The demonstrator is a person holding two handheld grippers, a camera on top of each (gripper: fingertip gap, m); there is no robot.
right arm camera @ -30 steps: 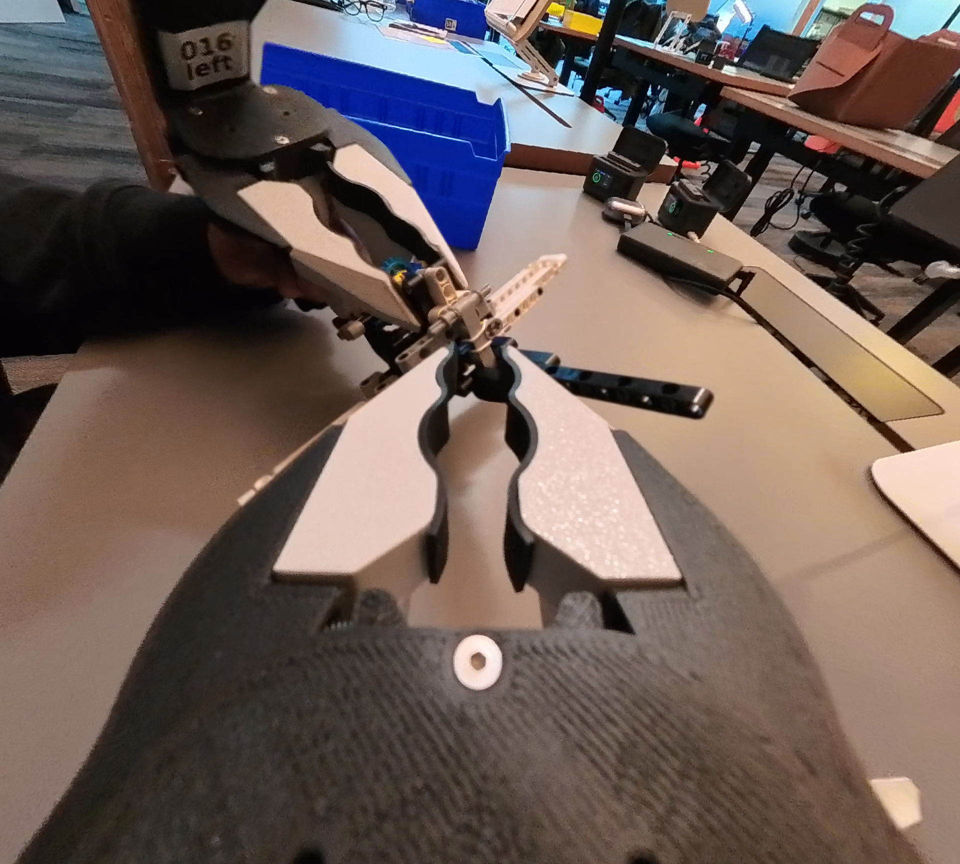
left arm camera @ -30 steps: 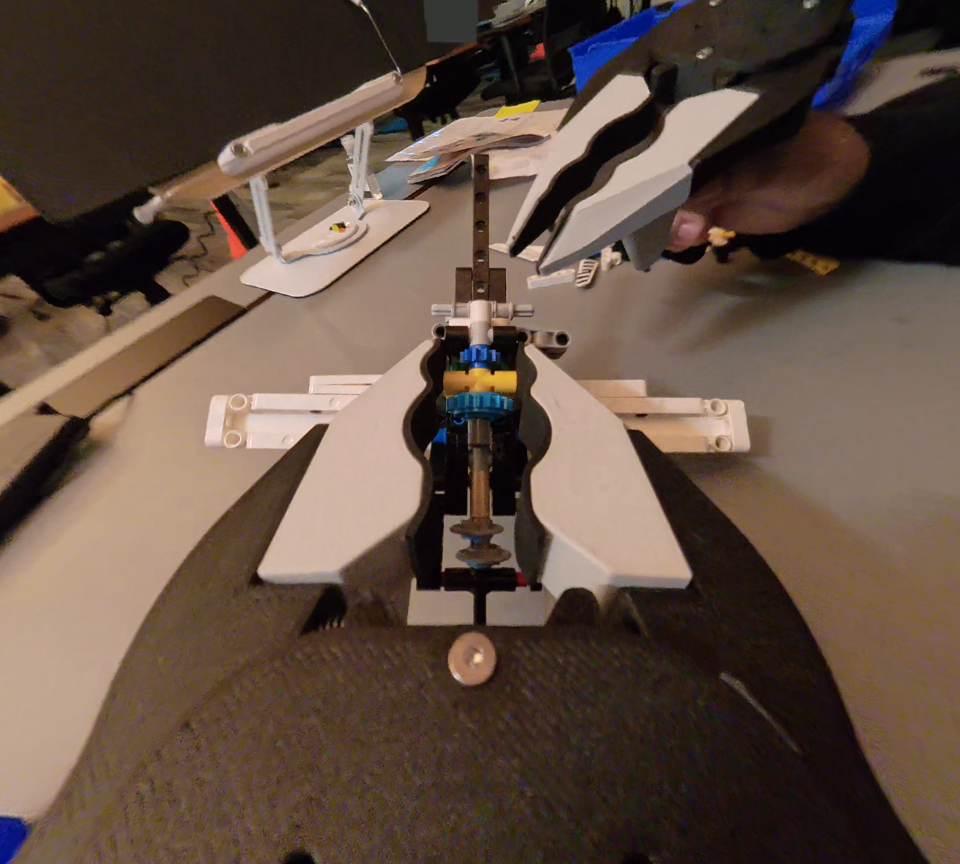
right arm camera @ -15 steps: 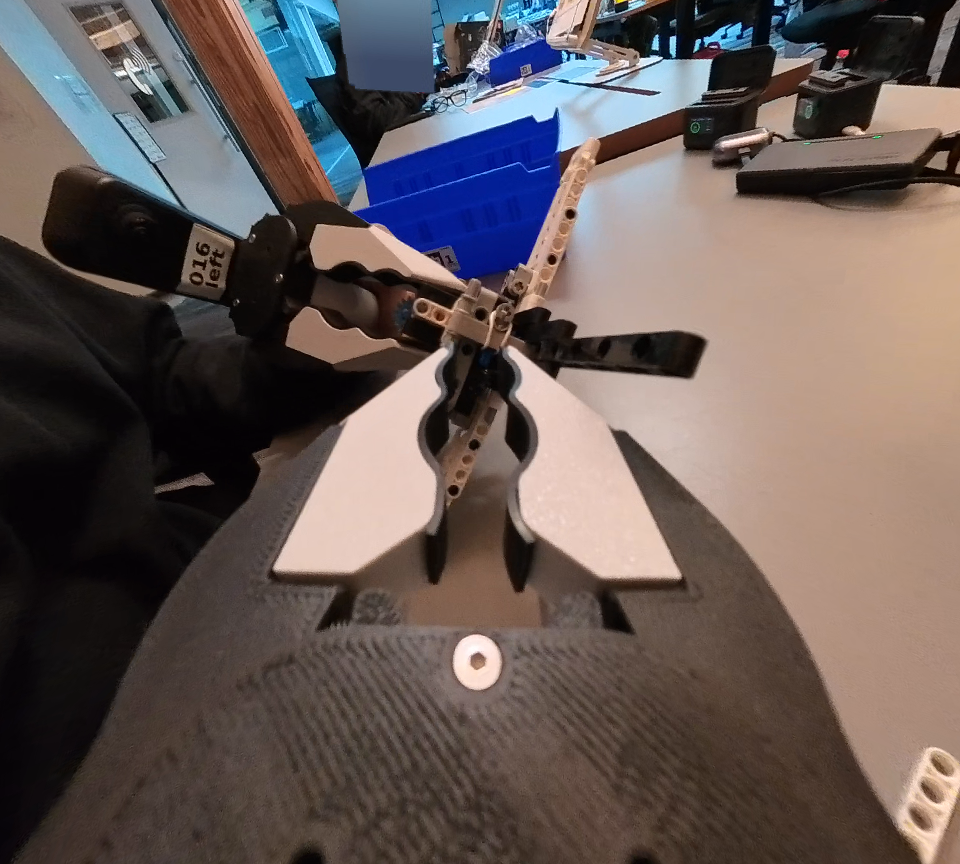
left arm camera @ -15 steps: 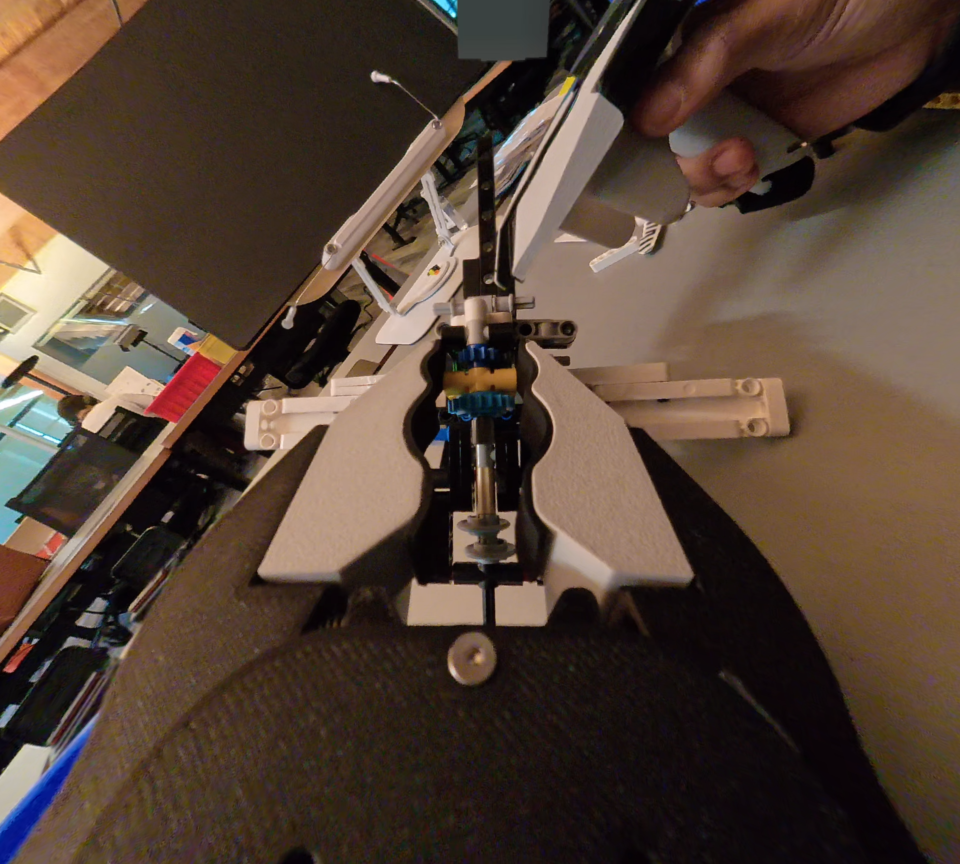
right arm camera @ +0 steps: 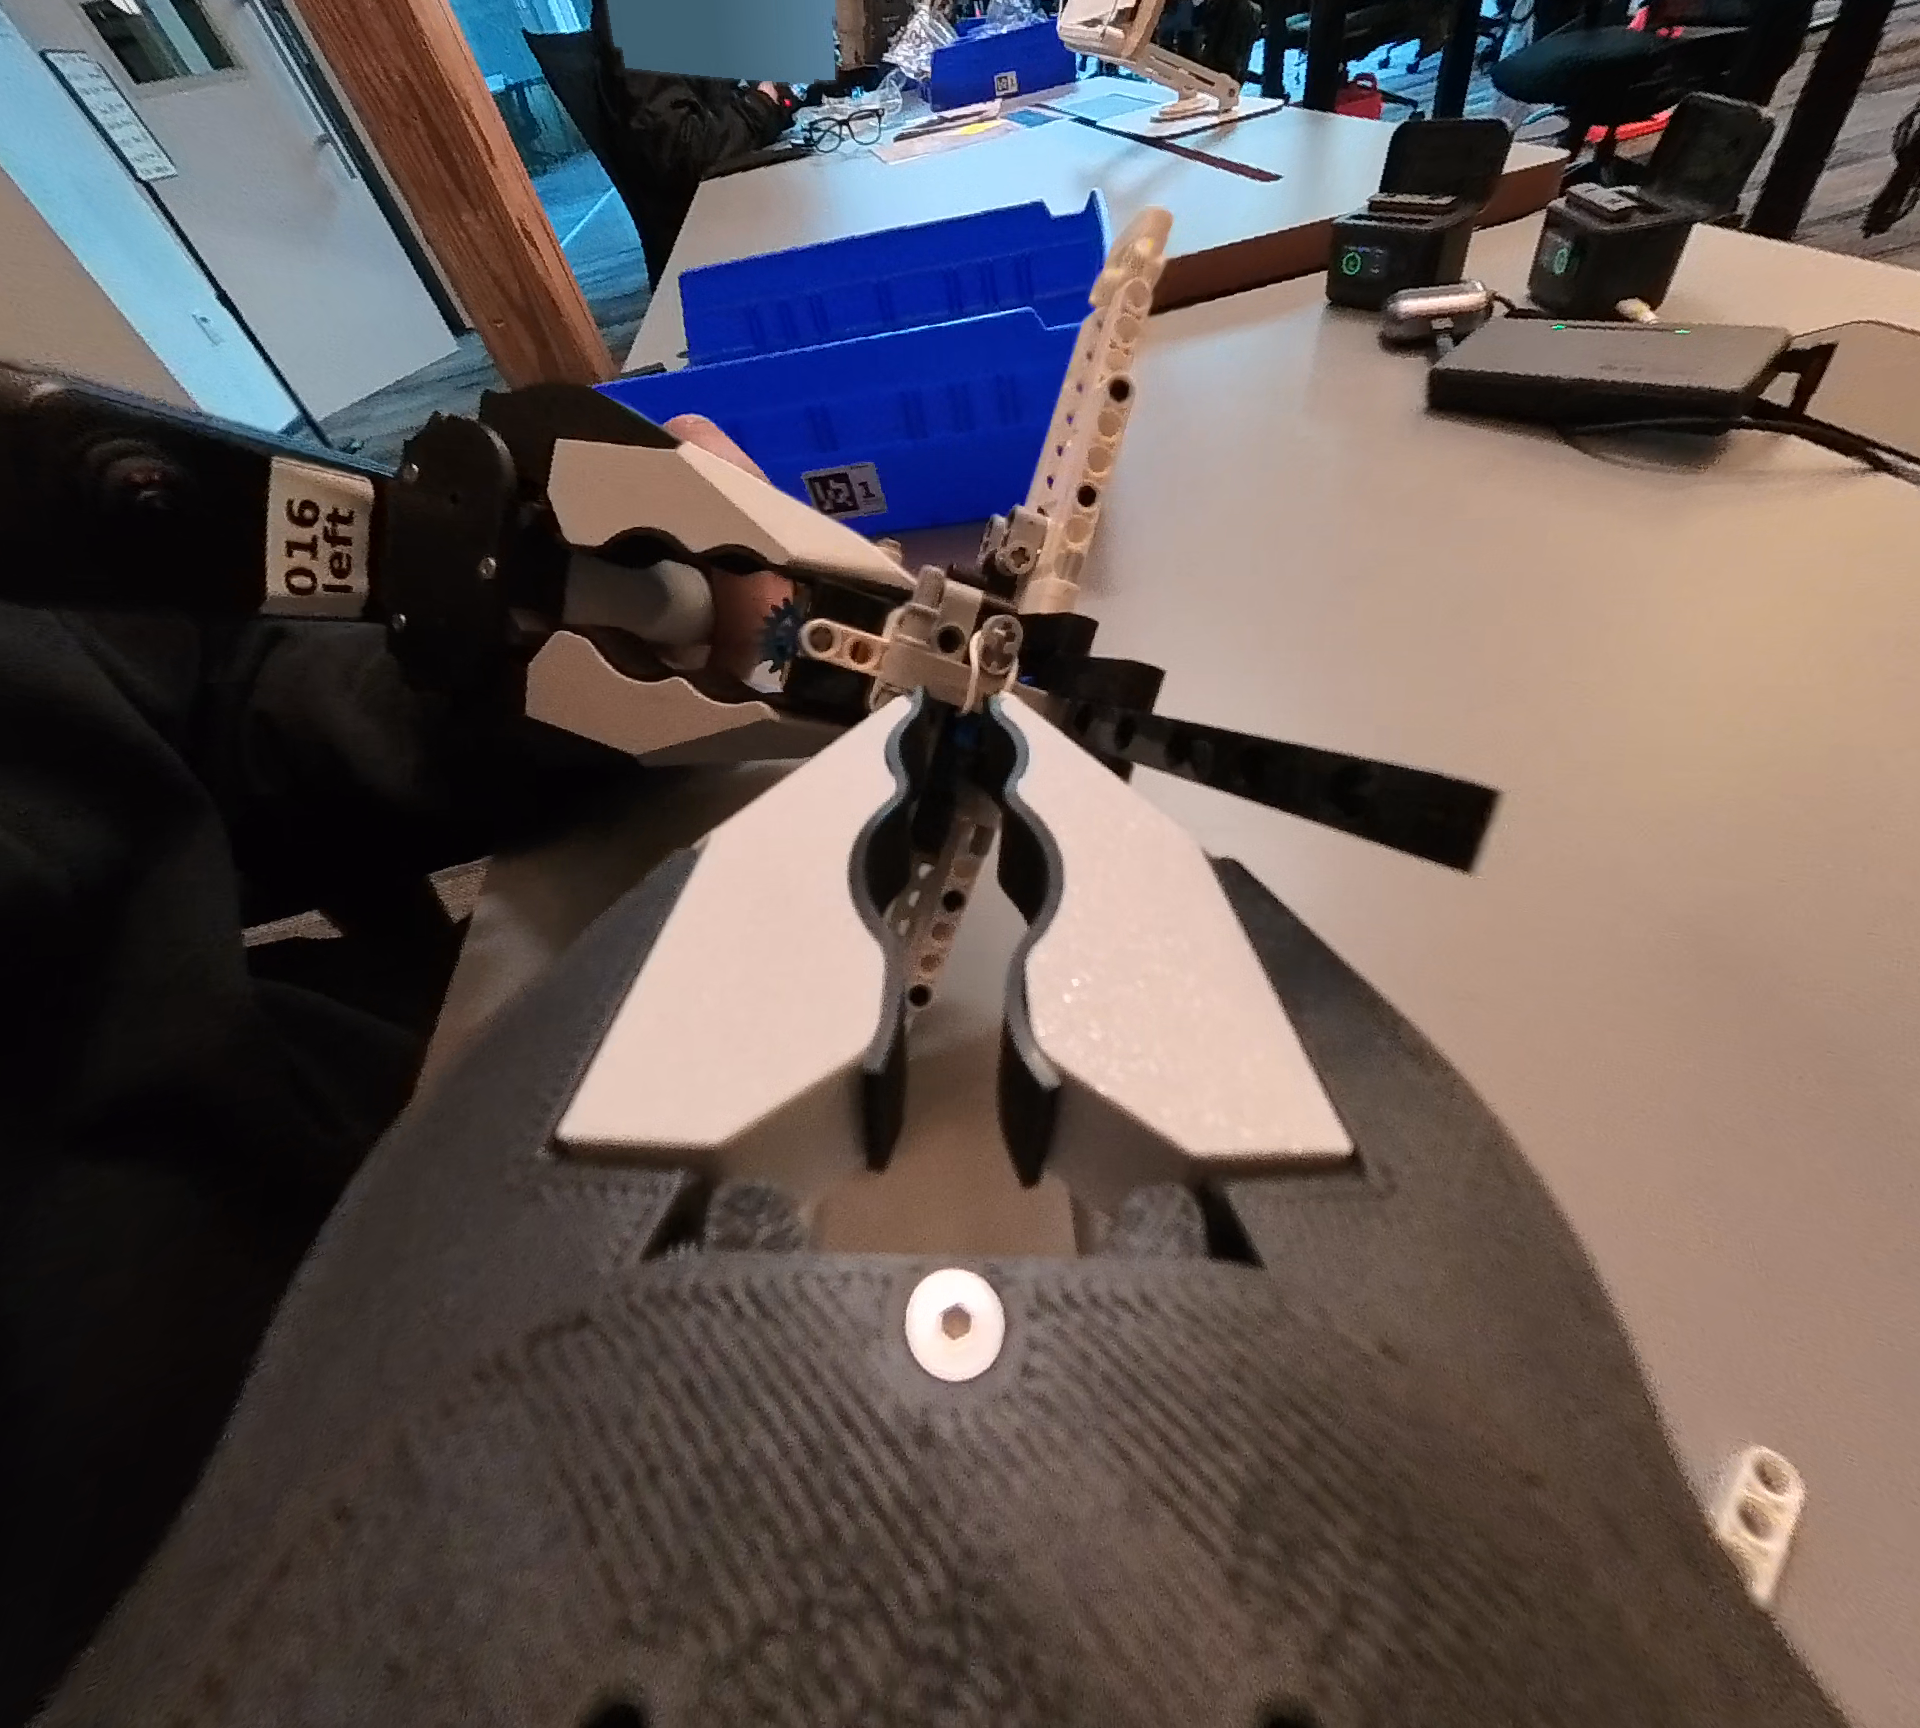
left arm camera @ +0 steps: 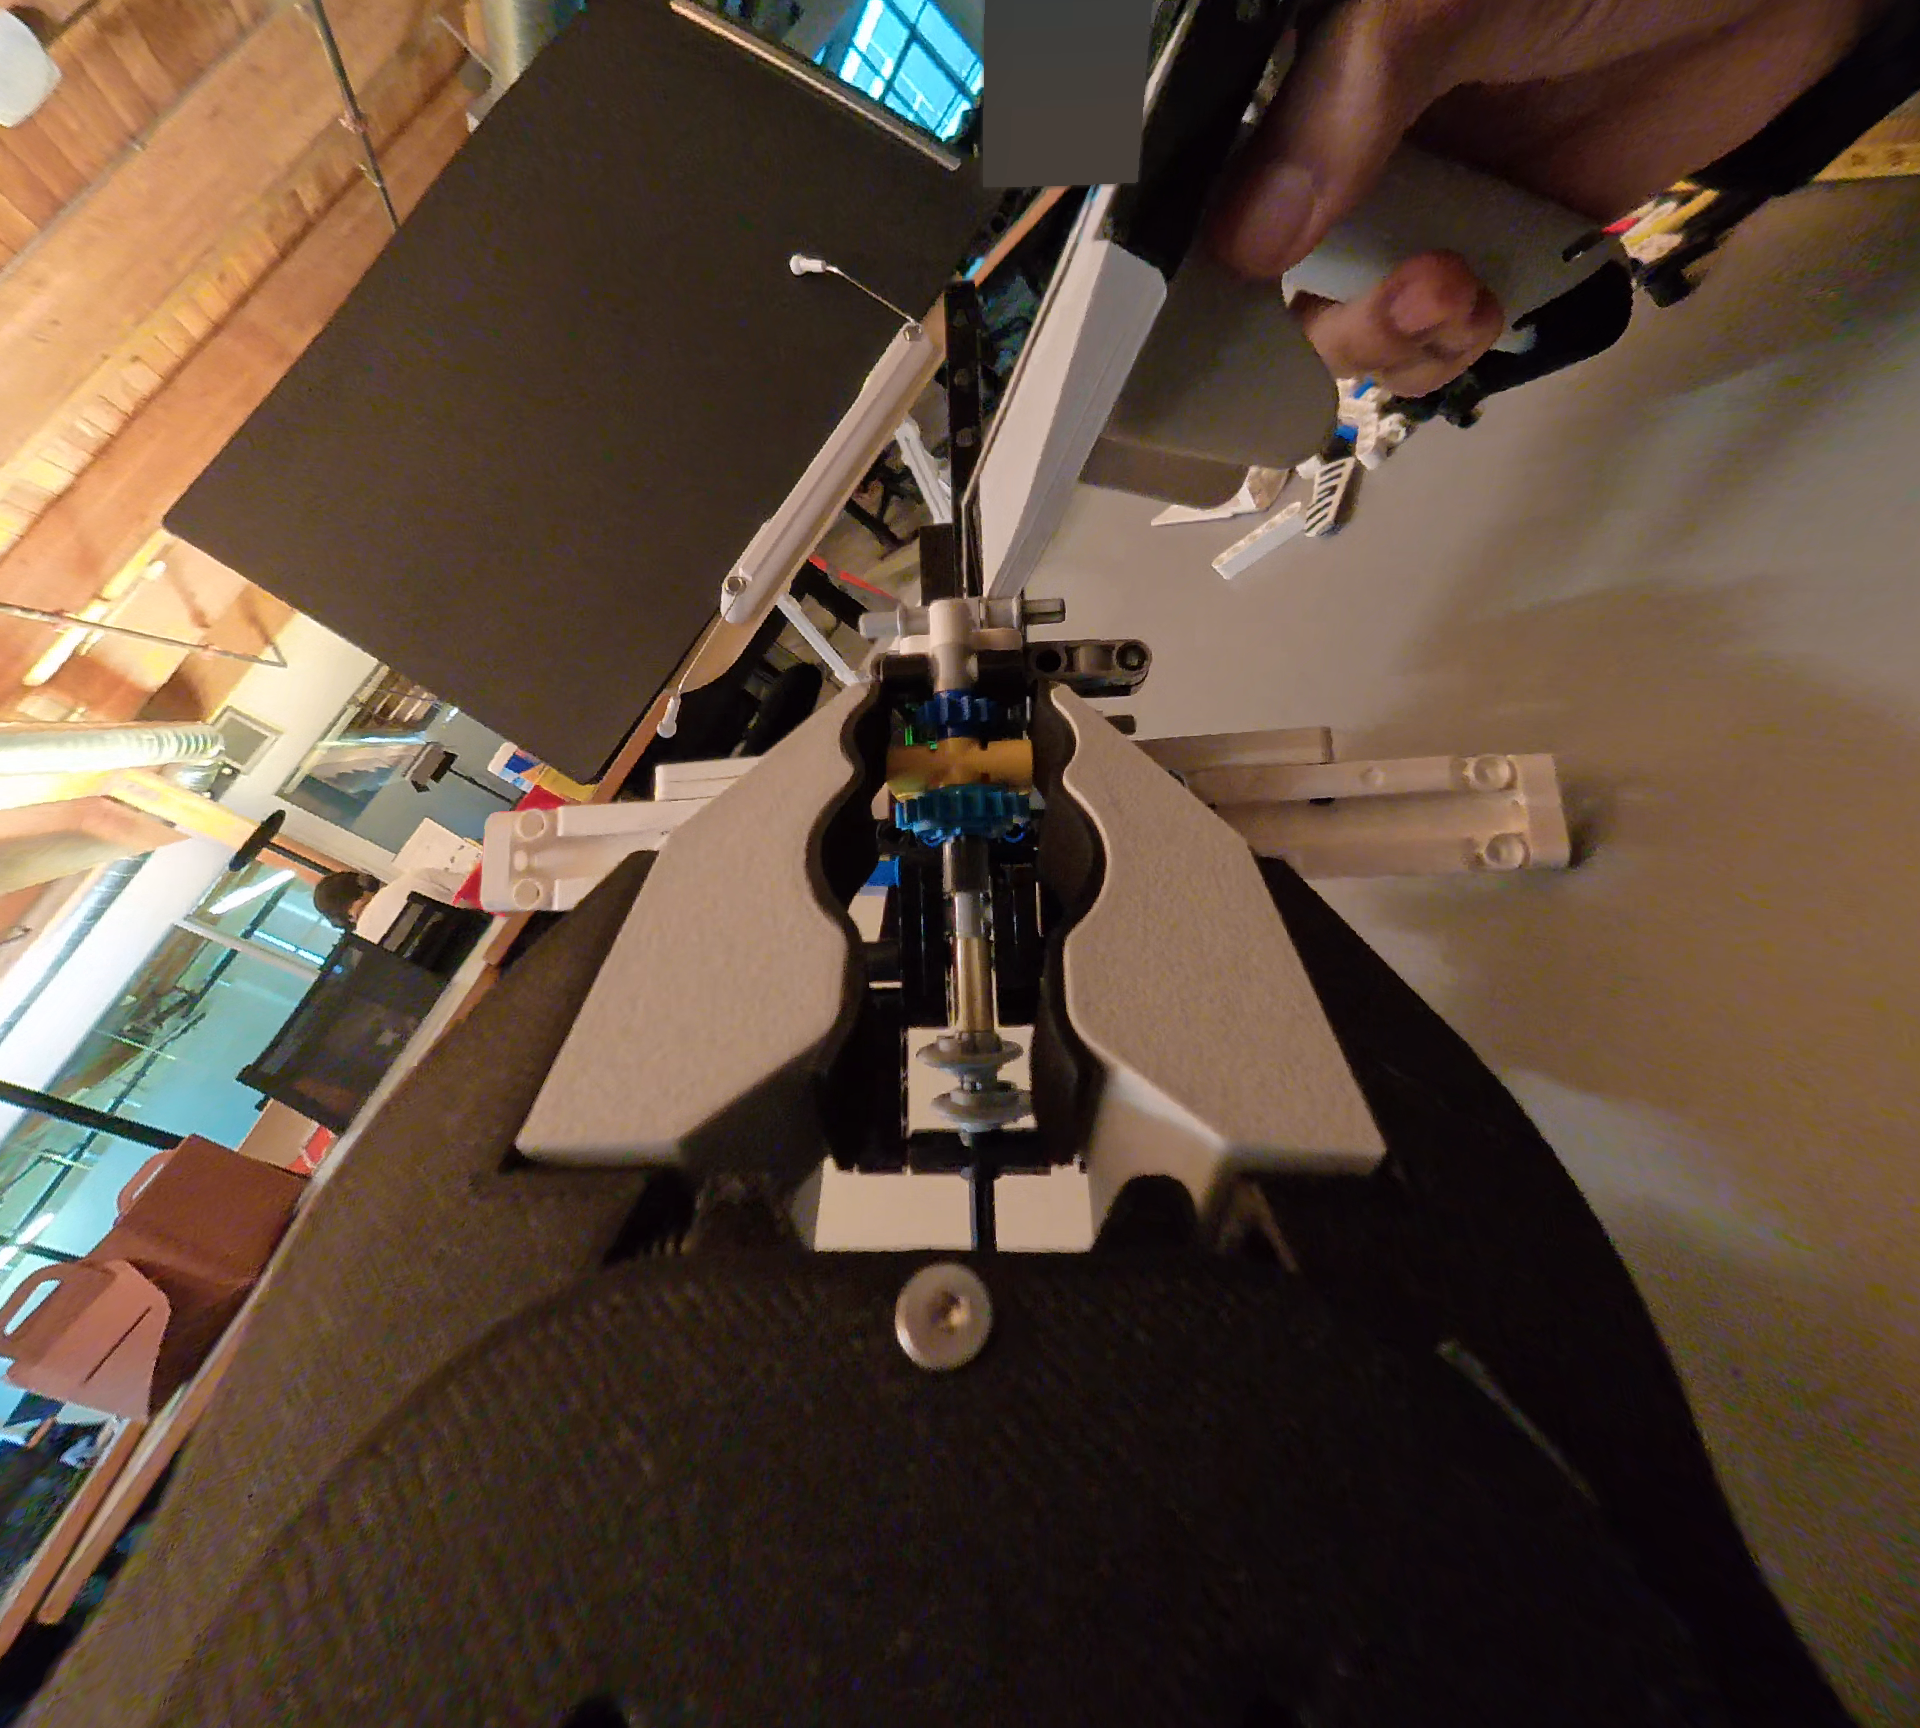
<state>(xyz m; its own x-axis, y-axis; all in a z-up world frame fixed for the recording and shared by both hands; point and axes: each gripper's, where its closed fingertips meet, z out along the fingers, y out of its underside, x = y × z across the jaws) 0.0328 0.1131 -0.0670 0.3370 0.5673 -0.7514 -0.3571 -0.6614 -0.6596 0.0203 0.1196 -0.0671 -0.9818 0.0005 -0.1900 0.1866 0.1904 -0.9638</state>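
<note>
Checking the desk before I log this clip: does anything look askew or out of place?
Nothing looks damaged or spilled. The brick-built model hangs off the table, gripped by both hand-held grippers, its white beam and black beam splayed. One stray white piece lies alone.

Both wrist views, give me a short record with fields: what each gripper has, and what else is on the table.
left gripper: jaws closed on a toy brick model with blue gears and a yellow hub
right gripper: jaws closed on a beam at the model's front end
model blades: a white beam pointing up, a black beam pointing right
table: grey, under both grippers
behind: blue bins, black charger cases
loose parts: small white pieces on the table
</note>
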